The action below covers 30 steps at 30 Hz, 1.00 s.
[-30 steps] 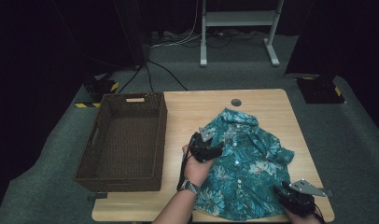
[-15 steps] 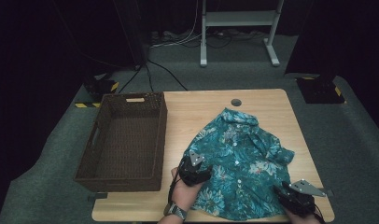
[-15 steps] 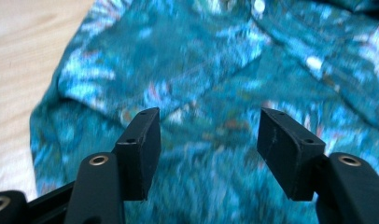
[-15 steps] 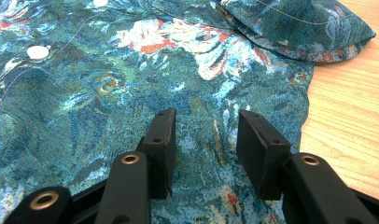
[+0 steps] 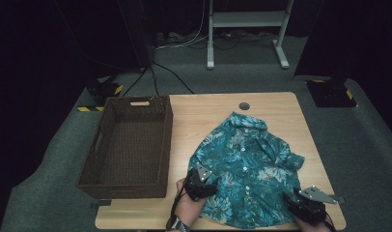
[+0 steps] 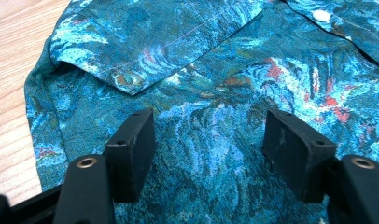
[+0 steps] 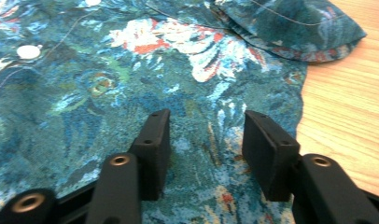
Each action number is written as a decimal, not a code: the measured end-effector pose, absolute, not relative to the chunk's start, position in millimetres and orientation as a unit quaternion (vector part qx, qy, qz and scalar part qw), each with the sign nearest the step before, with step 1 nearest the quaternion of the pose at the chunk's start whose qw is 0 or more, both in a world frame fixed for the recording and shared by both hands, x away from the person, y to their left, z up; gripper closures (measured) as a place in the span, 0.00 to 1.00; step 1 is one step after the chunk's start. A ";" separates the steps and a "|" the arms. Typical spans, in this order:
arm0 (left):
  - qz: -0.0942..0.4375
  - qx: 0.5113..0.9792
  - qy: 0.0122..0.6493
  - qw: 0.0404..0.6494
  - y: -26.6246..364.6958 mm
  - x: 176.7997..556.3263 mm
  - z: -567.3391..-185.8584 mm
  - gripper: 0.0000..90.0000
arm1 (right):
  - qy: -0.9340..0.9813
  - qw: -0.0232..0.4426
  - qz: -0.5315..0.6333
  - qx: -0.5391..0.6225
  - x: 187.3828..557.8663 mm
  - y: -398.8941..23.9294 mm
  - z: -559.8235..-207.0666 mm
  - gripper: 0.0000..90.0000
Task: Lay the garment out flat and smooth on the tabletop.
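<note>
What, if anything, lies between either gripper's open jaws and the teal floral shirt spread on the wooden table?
Nothing visible. The left gripper and right gripper sit directly over the teal floral shirt, jaws apart, only bare cloth between them.

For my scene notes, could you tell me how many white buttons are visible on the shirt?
3 on the shirt, down its front placket: one near the collar, one mid-front, one lower. Folds or the grippers may hide others.

Left black two-jaw gripper (image 5: pixel 200 181) low, jaws parted and just been opening — nothing pinched between them. Right black gripper (image 5: pixel 307 207) low too, jaws apart, also just opening.
</note>
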<state>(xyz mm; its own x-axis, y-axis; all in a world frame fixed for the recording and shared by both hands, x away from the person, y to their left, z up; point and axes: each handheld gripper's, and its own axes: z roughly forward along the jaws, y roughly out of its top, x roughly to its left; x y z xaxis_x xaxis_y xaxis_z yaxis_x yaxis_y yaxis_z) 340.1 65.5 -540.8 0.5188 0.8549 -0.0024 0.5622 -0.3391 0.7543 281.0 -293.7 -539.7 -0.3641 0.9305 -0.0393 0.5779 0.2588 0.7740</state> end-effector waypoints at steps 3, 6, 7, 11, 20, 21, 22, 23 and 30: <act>0.207 0.788 0.454 0.360 65.8 340.3 -540.9 0.41 | 0.743 0.271 0.350 0.502 280.5 -292.3 -535.3 0.55; 0.209 0.787 0.455 0.359 65.9 340.4 -540.9 0.40 | 0.739 0.289 0.350 0.498 286.1 -290.0 -529.5 0.53; 0.209 0.787 0.455 0.359 65.9 340.4 -540.9 0.40 | 0.739 0.289 0.350 0.498 286.1 -290.0 -529.5 0.53; 0.208 0.787 0.457 0.360 65.9 340.7 -540.9 0.39 | 0.736 0.308 0.343 0.495 306.2 -288.1 -525.2 0.51; 0.204 0.790 0.452 0.360 65.8 340.1 -540.9 0.38 | 0.721 0.310 0.335 0.521 365.1 -292.9 -524.5 0.50; 0.204 0.789 0.453 0.362 65.6 339.8 -541.0 0.38 | 0.719 0.310 0.334 0.524 370.4 -293.4 -524.5 0.50; 0.204 0.789 0.453 0.362 65.6 339.8 -541.0 0.38 | 0.719 0.310 0.334 0.524 370.4 -293.4 -524.5 0.50; 0.204 0.790 0.451 0.362 65.8 339.4 -541.0 0.38 | 0.718 0.311 0.332 0.527 375.6 -294.2 -524.9 0.51; 0.203 0.792 0.449 0.361 66.4 338.2 -541.0 0.38 | 0.720 0.293 0.306 0.550 412.3 -305.4 -534.6 0.54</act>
<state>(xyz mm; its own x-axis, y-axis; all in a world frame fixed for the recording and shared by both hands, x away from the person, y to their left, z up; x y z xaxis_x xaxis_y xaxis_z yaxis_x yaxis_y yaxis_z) 338.2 66.4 -541.0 0.5141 0.8577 -0.0022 0.5639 -0.3360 0.7544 412.3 -305.4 -534.6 -0.2237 0.9709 -0.0859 0.6119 0.2085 0.7630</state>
